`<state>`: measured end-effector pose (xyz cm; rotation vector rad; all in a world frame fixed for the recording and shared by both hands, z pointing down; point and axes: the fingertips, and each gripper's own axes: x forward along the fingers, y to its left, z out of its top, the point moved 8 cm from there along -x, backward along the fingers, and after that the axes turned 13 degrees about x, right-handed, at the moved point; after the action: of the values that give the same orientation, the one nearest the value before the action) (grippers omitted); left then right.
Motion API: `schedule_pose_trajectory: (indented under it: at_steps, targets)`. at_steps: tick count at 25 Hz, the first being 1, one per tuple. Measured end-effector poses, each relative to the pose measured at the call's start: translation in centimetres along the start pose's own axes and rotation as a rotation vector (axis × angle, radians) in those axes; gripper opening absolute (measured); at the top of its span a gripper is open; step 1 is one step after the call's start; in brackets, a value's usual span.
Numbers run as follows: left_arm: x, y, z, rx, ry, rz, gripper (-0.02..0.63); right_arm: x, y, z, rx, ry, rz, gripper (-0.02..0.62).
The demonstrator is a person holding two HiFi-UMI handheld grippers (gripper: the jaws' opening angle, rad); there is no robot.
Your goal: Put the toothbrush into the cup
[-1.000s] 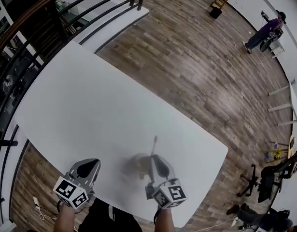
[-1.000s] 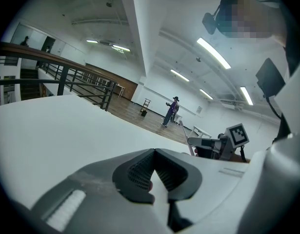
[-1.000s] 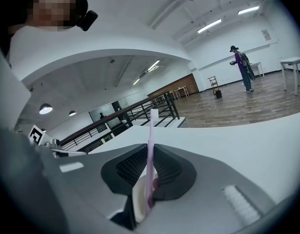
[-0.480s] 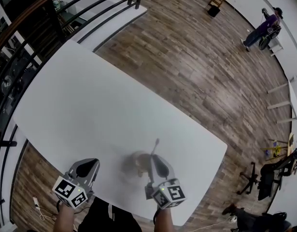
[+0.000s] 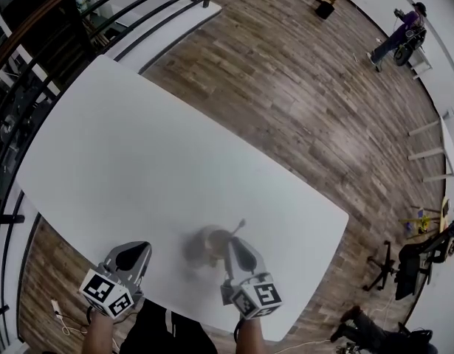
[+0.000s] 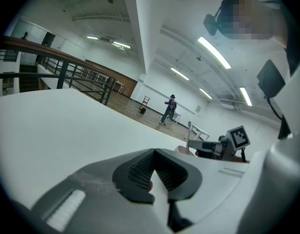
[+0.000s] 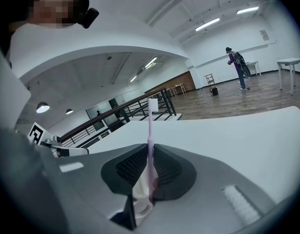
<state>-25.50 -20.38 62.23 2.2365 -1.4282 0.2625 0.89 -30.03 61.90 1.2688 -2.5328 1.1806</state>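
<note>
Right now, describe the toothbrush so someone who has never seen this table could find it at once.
Start at the big white table, near edge, where the right tongs sit beside a brownish cup. The toothbrush is the thin pale pink stick with a white head pinched in those tongs; nothing else there is so slender, and the left tongs hold nothing.

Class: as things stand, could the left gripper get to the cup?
Probably yes. Only bare table lies between the left gripper and the cup. The right gripper, shut on the toothbrush, crowds the cup's other side. The left jaws are together and would need opening first.
</note>
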Motion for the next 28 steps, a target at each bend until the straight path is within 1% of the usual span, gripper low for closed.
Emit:
schedule_pose_trajectory:
  at_steps: [5, 12, 15, 18, 20, 21, 22, 24, 28]
  targets:
    - [0.5, 0.3, -0.9, -0.012, 0.011, -0.004, 0.006, 0.0, -0.6, -0.5, -0.037, 0.025, -0.018, 0.048]
    - [1.1, 0.1, -1.3, -0.019, 0.014, -0.012, 0.006, -0.2, -0.7, -0.4, -0.003, 0.013, -0.003, 0.048]
    - [1.3, 0.0, -1.1, -0.020, 0.018, -0.017, 0.006, -0.3, -0.9, -0.3, -0.018, 0.029, -0.013, 0.048]
    - [1.3, 0.0, -0.7, -0.014, 0.019, -0.017, 0.006, -0.2, -0.7, -0.1, -0.015, 0.013, -0.005, 0.048]
    - [1.1, -0.1, -0.8, -0.013, 0.019, -0.014, 0.006, -0.4, -0.8, -0.3, -0.034, 0.024, -0.023, 0.049]
    - [1.0, -0.2, -0.8, -0.014, 0.019, -0.012, 0.006, -0.4, -0.9, -0.5, -0.040, 0.033, -0.028, 0.063]
    - [1.0, -0.2, -0.7, -0.016, 0.018, -0.011, 0.006, -0.3, -0.9, -0.6, -0.041, 0.039, -0.027, 0.114]
    - [0.8, -0.2, -0.8, -0.016, 0.016, -0.012, 0.006, -0.3, -0.8, -0.7, -0.044, 0.040, -0.023, 0.167]
    - [0.6, -0.1, -0.6, -0.015, 0.017, -0.014, 0.006, -0.4, -0.5, -0.9, -0.072, 0.044, -0.035, 0.215]
